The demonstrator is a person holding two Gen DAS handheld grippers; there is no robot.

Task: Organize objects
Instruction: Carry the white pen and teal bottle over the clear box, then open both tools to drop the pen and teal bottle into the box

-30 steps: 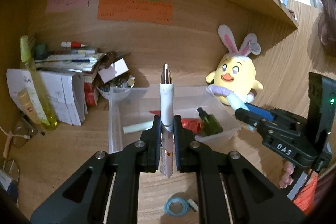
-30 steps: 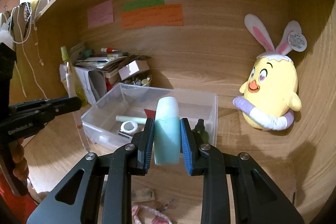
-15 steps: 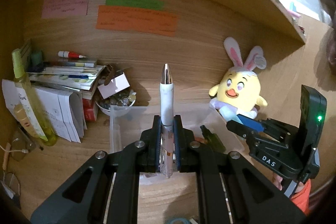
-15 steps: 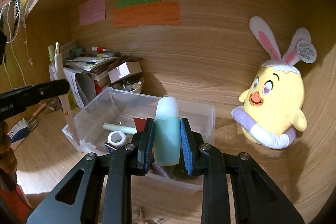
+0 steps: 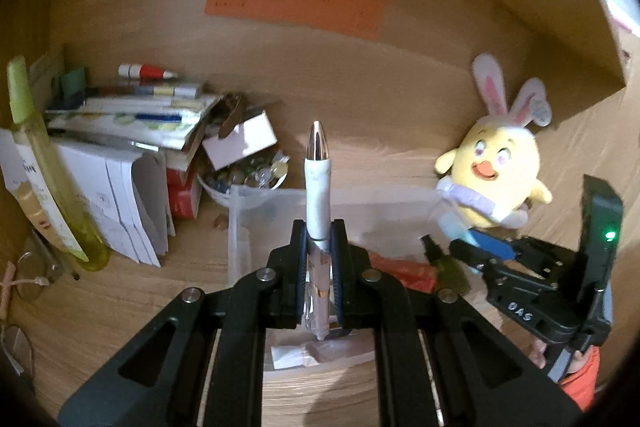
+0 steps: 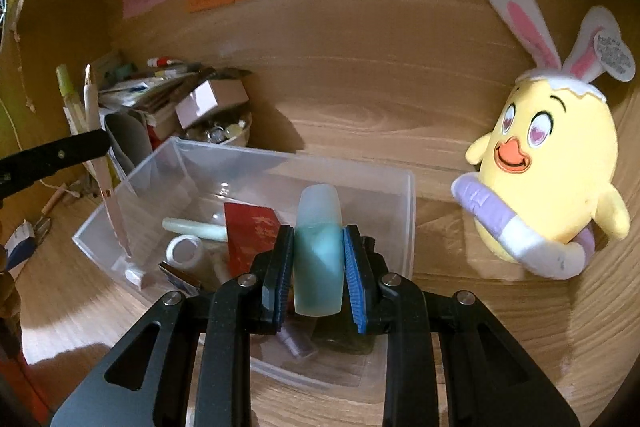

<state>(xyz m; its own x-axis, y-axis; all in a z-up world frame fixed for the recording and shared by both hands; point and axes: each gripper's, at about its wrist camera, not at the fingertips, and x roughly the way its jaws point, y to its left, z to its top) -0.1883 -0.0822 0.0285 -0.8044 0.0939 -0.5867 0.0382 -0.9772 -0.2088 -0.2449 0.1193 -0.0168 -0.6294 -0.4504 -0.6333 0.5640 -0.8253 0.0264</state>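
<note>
My left gripper (image 5: 318, 259) is shut on a white pen (image 5: 317, 187) with a silver tip, held upright over the near left part of a clear plastic bin (image 5: 240, 227). My right gripper (image 6: 318, 267) is shut on a pale teal bottle (image 6: 318, 247) with a frosted cap, held above the bin (image 6: 404, 211). The bin holds a red card (image 6: 248, 235), a tape roll (image 6: 184, 251), a pale green stick (image 6: 192, 229) and other small items. The left gripper with the pen (image 6: 100, 163) shows at the left of the right wrist view; the right gripper (image 5: 472, 247) shows at the right of the left wrist view.
A yellow chick plush with bunny ears (image 6: 548, 163) leans in the right corner. Left of the bin are a bowl of small trinkets (image 5: 244, 179), stacked books and papers (image 5: 120, 131) and a tall yellow-green bottle (image 5: 44, 171). Coloured notes (image 5: 292, 1) are stuck on the back wall.
Both grippers have moved forward toward the bin and now hang over it, still holding the pen and the bottle. The bin looks larger and closer in both views.
</note>
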